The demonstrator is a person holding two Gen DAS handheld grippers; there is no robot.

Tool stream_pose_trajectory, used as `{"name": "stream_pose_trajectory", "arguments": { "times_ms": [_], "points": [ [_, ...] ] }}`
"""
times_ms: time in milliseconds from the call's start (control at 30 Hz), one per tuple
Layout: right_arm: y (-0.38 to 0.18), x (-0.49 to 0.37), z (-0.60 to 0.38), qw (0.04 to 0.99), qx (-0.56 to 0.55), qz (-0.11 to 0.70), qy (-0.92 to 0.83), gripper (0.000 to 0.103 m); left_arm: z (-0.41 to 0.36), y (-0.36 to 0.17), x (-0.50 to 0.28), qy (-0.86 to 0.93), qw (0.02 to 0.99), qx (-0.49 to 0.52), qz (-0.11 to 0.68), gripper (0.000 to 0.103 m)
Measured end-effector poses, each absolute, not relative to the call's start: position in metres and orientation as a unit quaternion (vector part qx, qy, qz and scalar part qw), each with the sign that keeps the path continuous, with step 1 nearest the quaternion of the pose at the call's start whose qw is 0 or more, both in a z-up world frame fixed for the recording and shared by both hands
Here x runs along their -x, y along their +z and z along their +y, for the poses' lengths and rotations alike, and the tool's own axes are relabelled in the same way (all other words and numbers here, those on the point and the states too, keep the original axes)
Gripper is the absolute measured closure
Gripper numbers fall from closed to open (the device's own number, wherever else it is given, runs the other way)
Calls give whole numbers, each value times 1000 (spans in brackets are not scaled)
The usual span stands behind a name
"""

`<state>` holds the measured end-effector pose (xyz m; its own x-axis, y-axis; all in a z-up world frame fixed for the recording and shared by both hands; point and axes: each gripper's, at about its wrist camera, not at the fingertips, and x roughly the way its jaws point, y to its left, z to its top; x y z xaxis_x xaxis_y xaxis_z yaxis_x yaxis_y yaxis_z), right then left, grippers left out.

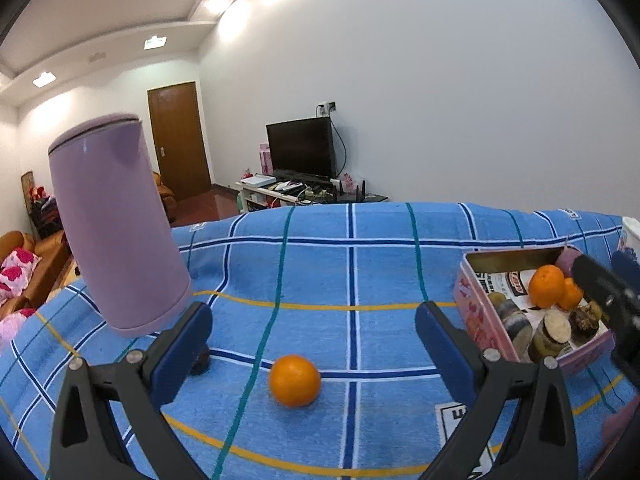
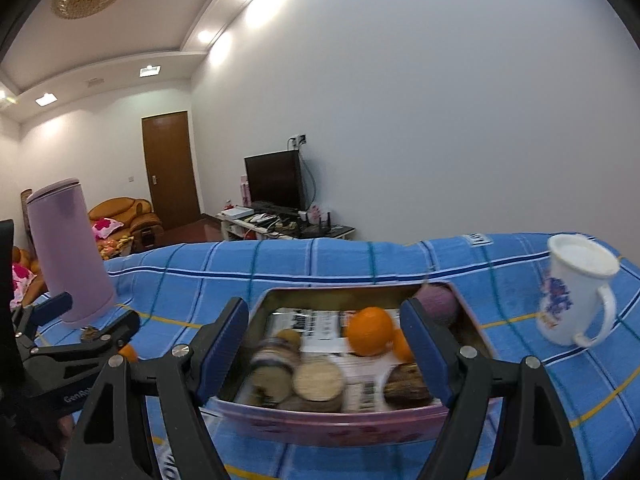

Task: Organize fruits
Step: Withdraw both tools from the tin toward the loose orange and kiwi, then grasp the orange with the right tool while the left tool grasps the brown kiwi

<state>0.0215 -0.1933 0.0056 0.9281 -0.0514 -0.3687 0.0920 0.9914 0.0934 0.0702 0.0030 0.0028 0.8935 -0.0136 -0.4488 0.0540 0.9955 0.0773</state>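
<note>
Now — L gripper (image 1: 314,334) fingers open over orange (image 1: 295,380) | R gripper (image 2: 324,340) fingers open, empty

Purple canister (image 1: 116,224) upright on blue checked cloth (image 1: 380,264); white mug (image 2: 576,288) near right.

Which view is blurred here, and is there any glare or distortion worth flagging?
Right wrist view: motion blur smears the fruit in the tin and the mug. Left wrist view: sharp, the loose orange crisp on the cloth. Both views: fisheye bends the cloth's edge, ceiling lights blow out, corners dark.
</note>
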Motion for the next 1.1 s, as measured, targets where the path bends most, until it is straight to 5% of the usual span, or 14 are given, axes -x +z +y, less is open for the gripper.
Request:
{"name": "stream_pose_trajectory", "arguments": {
  "times_ms": [700, 1100],
  "points": [
    [-3, -59, -113, 971, -59, 227, 51, 24, 121, 7, -117, 67, 951, 13, 303, 0],
    [-27, -106, -44, 923, -32, 340, 179, 24, 172, 8, -116, 104, 941, 57, 317, 0]
  ]
}}
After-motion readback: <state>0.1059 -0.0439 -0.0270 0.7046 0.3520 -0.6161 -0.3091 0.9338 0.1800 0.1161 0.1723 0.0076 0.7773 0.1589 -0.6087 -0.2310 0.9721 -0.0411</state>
